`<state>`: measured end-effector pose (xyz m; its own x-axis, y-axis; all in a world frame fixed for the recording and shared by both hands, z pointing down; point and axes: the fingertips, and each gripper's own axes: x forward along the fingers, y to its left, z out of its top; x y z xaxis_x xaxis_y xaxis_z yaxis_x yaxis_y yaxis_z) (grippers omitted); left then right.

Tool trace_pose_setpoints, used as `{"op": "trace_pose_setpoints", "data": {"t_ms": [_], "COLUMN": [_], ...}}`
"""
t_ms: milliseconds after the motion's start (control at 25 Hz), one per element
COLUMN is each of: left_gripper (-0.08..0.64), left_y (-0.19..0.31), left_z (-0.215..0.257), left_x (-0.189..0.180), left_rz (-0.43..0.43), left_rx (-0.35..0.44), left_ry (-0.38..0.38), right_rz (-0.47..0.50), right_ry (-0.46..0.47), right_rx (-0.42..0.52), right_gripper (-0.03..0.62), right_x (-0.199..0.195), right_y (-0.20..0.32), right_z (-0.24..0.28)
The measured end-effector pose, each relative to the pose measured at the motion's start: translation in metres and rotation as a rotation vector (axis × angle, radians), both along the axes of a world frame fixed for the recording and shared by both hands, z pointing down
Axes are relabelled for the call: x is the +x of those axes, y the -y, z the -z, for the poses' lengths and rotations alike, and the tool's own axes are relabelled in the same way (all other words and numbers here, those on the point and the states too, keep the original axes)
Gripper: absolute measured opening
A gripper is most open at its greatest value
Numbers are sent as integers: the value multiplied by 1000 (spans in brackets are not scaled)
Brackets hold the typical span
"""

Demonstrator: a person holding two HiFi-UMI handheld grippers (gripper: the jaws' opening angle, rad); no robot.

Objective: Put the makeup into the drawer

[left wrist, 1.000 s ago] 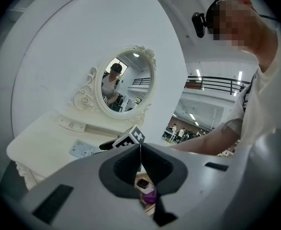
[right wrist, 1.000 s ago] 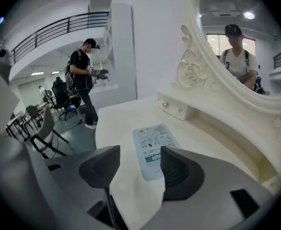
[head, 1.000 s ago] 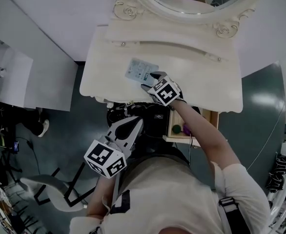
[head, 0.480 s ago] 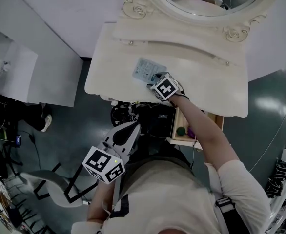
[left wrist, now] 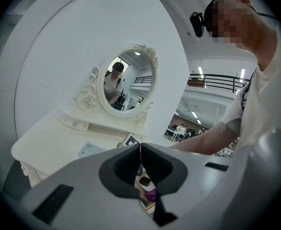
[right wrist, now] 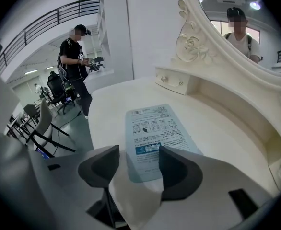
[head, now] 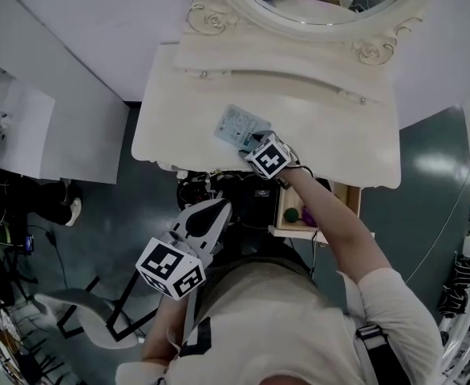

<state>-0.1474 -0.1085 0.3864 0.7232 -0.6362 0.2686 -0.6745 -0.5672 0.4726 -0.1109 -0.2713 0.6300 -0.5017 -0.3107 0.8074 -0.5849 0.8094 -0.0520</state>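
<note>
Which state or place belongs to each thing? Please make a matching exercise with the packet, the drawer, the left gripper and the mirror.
Things: 1 packet; 2 drawer; 3 left gripper; 4 mirror.
States: A shut, holding nothing; B pulled open under the tabletop; C lying flat on the tabletop; D standing at the back of the tabletop.
Pairs: 1-C; 2-B; 3-A; 4-D.

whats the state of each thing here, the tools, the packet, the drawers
pale blue flat printed sachet: lying flat on the cream vanity top, not gripped
right tool: open, jaws just opened wider, sachet's near end between them
left tool: shut, empty
wooden drawer under the top: pulled open
small cream drawer below the oval mirror: shut
</note>
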Motion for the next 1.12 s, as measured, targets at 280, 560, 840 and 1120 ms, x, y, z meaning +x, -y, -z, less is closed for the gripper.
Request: {"op": "trace_pose_setpoints", "data": {"t_ms": [280,560,840,1120], "left_gripper": [58,60,60,58], "left_y": [4,7,6,0], "left_z": [7,11,12,12], "left_x": [18,27,32,34], "left_rz": [-46,-64,-66,-75], "left_rx": [17,28,27,28], "left_ry": [-3,0,7,13], "right_rz": [41,108,245,211], "right_ry": [-5,-14,-177,-221], "right_rx": [4,-24,79,132], "right_gripper": [262,262,262,208], "right_x": [8,16,27,32], "right_y": [-18,-33,-48,-53], "right_z": [1,2,-5,-6]}}
